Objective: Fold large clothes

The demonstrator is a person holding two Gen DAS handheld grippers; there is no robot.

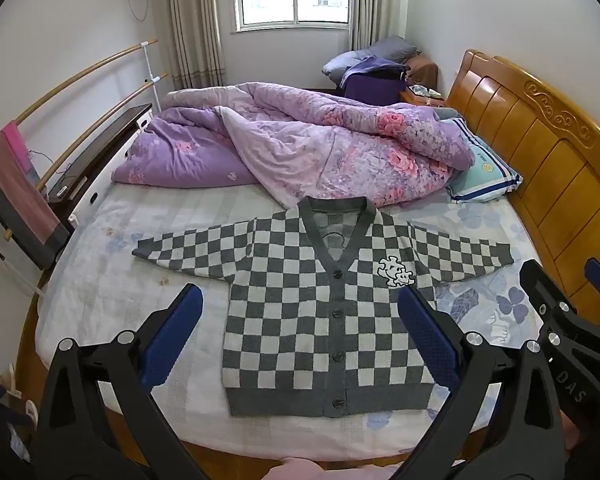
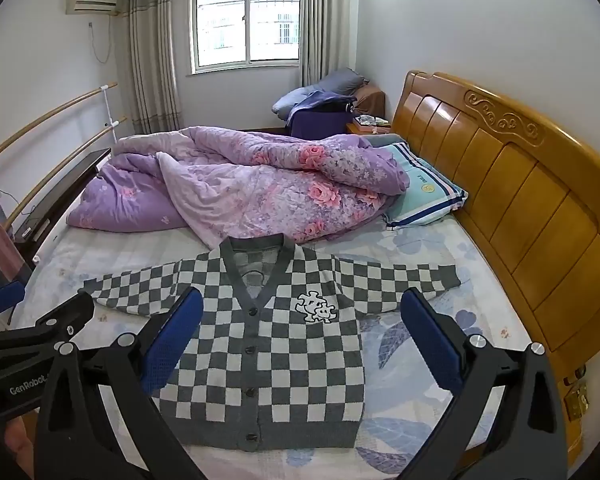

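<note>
A grey-and-white checkered cardigan point(image 1: 328, 320) point(image 2: 268, 352) lies flat and face up on the bed, buttoned, with both sleeves spread out sideways. A white puzzle-piece patch point(image 1: 396, 272) sits on its chest. My left gripper point(image 1: 300, 294) hovers above the cardigan's lower half, jaws wide open, nothing between the blue pads point(image 1: 172, 340). My right gripper point(image 2: 302, 297) hangs open the same way over the cardigan's chest and right side. Each gripper shows at the edge of the other's view: the right gripper point(image 1: 568, 280), the left gripper point(image 2: 40, 304).
A crumpled purple floral quilt point(image 1: 300, 144) fills the far half of the bed, touching the cardigan's collar. A striped pillow point(image 1: 484, 172) leans by the wooden headboard point(image 1: 540, 140) on the right. A towel point(image 1: 16, 184) hangs on rails to the left. The mattress's near edge point(image 1: 260, 436) is rounded.
</note>
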